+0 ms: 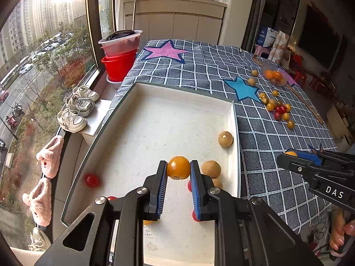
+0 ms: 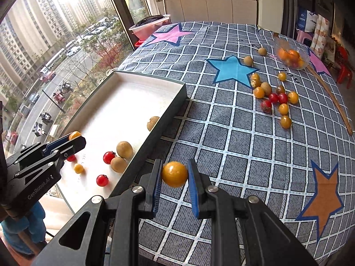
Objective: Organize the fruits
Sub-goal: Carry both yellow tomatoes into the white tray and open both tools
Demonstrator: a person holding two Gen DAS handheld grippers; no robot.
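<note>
My left gripper (image 1: 178, 168) is shut on a yellow cherry tomato (image 1: 178, 167) and holds it above the white tray (image 1: 142, 88). In the tray lie brown longans (image 1: 225, 139), red cherry tomatoes (image 1: 91, 180) and a small yellow one (image 2: 78, 168). My right gripper (image 2: 174, 173) is shut on another yellow cherry tomato (image 2: 174, 174), held over the checked cloth just right of the tray's dark wall (image 2: 164, 115). A loose pile of yellow and red tomatoes and longans (image 2: 274, 97) lies on the cloth beyond. The right gripper also shows in the left wrist view (image 1: 288, 159).
A clear bowl of oranges (image 2: 291, 57) stands at the far right of the table, with a wooden stick (image 2: 332, 102) beside it. Paper stars (image 2: 233, 69) lie on the cloth. Red and pink basins (image 1: 119, 51), shoes and slippers sit by the window at left.
</note>
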